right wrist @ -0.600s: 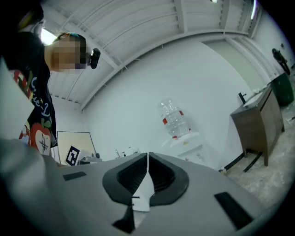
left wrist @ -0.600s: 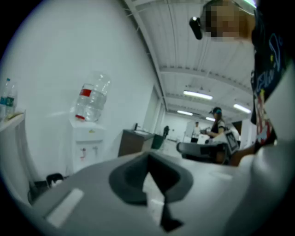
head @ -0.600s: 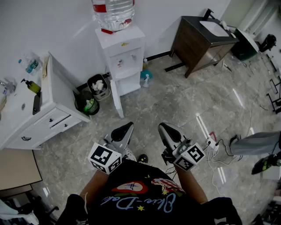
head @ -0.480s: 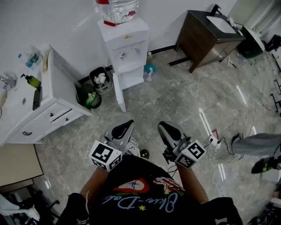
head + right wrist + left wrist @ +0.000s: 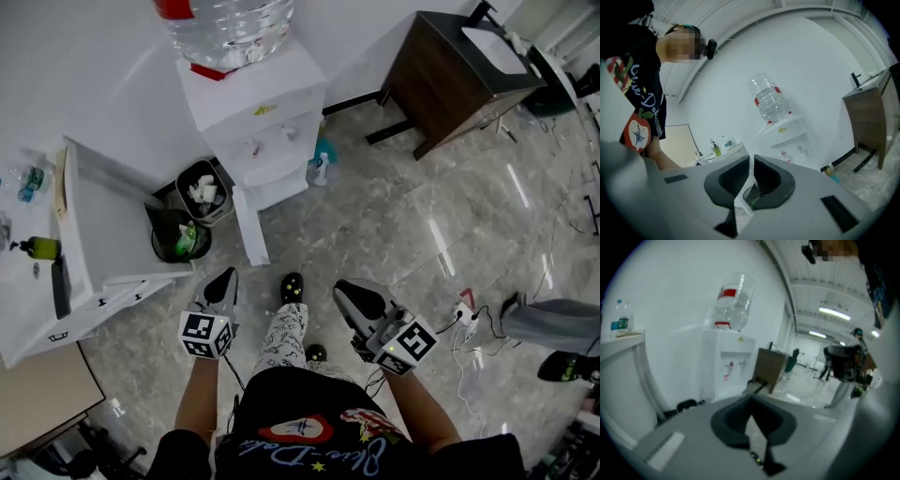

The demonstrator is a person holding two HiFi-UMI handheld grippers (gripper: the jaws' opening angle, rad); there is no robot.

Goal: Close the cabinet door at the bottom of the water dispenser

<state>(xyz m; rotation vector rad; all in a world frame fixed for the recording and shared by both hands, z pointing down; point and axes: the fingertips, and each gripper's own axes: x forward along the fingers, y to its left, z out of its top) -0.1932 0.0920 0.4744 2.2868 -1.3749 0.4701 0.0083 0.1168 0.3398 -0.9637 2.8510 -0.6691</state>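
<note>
The white water dispenser [image 5: 253,112] stands against the wall with a clear bottle [image 5: 225,28] on top. Its bottom cabinet door [image 5: 248,225] is swung open and juts out over the floor toward me. My left gripper [image 5: 223,283] hangs just below and left of the door's free edge, apart from it, shut and holding nothing. My right gripper [image 5: 353,298] is further right over the marble floor, also shut and holding nothing. The dispenser shows ahead in the left gripper view [image 5: 724,366] and in the right gripper view [image 5: 787,136].
Two small waste bins [image 5: 202,192] [image 5: 178,239] sit between the dispenser and a white drawer cabinet [image 5: 103,225] at left. A blue spray bottle [image 5: 321,169] stands right of the dispenser. A dark wooden vanity [image 5: 459,66] is far right. Cables [image 5: 464,314] and another person's leg [image 5: 553,319] lie at right.
I have stepped closer to the dispenser, which now looms larger at the top. My left gripper has shifted left and forward toward the open door. Both grippers stay shut.
</note>
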